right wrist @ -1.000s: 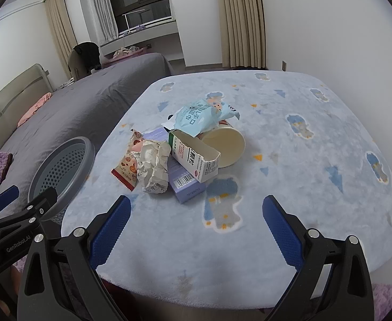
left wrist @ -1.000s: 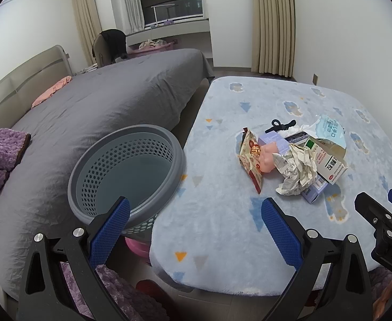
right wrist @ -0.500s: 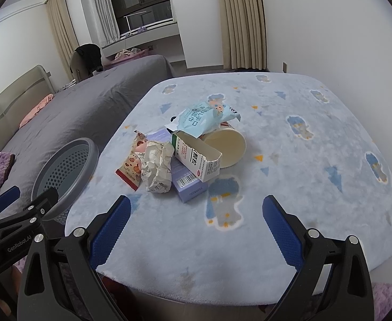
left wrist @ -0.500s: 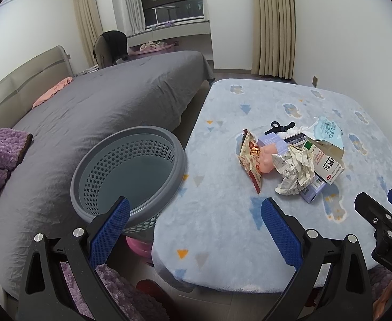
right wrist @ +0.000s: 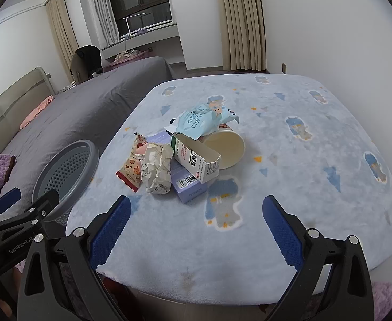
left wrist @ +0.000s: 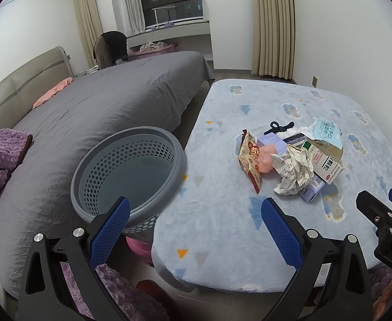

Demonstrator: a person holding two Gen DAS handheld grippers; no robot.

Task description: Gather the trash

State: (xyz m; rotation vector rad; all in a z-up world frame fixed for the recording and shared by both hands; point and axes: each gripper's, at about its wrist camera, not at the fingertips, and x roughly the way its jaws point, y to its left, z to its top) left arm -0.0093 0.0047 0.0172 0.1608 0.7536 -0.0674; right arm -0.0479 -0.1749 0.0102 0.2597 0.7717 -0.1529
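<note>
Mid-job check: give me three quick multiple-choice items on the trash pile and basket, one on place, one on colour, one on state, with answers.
1. Where does the grey basket stand?
A. on the blue blanket, behind the pile
B. between the grey bed and the blanket's edge
C. on the windowsill

2. What colour is the box with the barcode under the white carton?
A. lilac
B. red
C. black

3. How does the paper cup lie?
A. upright, mouth up
B. upside down
C. on its side, mouth toward the camera

Answers: 1 B, the left view shows the basket wedged beside the bed, at the edge of the blanket. 2 A, its pale purple side shows in the right view. 3 C, its round open mouth faces the right gripper, which is open and empty, like the left gripper.
</note>
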